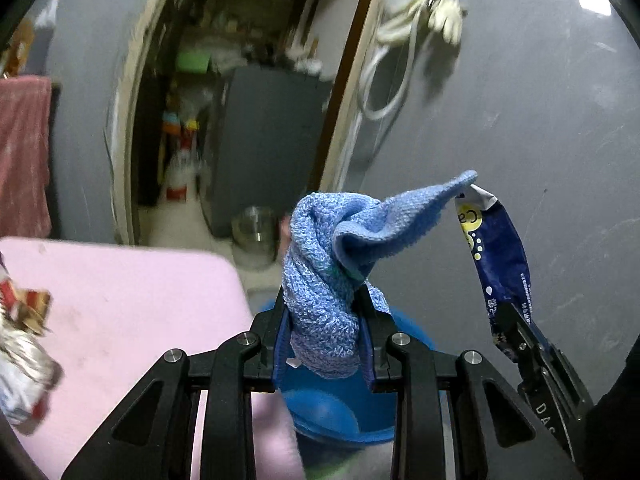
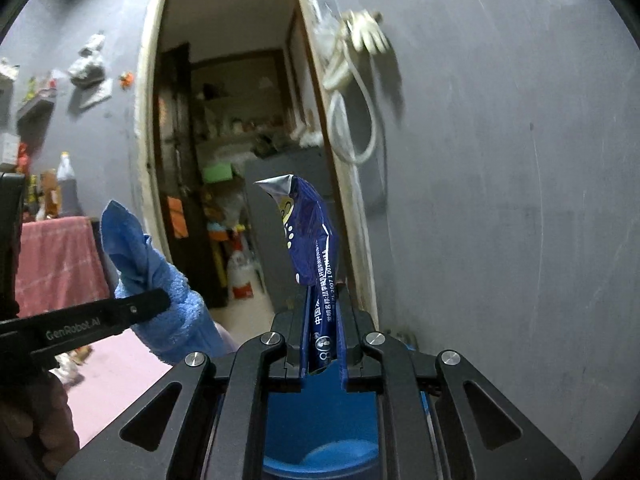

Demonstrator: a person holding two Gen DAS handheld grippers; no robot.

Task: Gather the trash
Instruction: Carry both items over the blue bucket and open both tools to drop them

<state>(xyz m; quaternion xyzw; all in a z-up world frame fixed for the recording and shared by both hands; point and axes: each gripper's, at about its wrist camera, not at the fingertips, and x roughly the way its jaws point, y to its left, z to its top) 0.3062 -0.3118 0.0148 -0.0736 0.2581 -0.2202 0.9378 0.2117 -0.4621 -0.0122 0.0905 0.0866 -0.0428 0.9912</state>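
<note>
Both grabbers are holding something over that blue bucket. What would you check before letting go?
1. Right gripper has a firm hold on the blue wrapper: ok, pinched between both fingers.
2. Left gripper has a firm hold on the blue cloth: ok.
3. Blue bucket sits under the wrapper: ok, its opening shows directly below the right gripper.
4. Bucket under the cloth: ok, it shows below the left gripper.
5. The cloth counts as trash: cannot tell.
6. More trash left on the pink table: not ok, crumpled wrappers lie at its edge.
</note>
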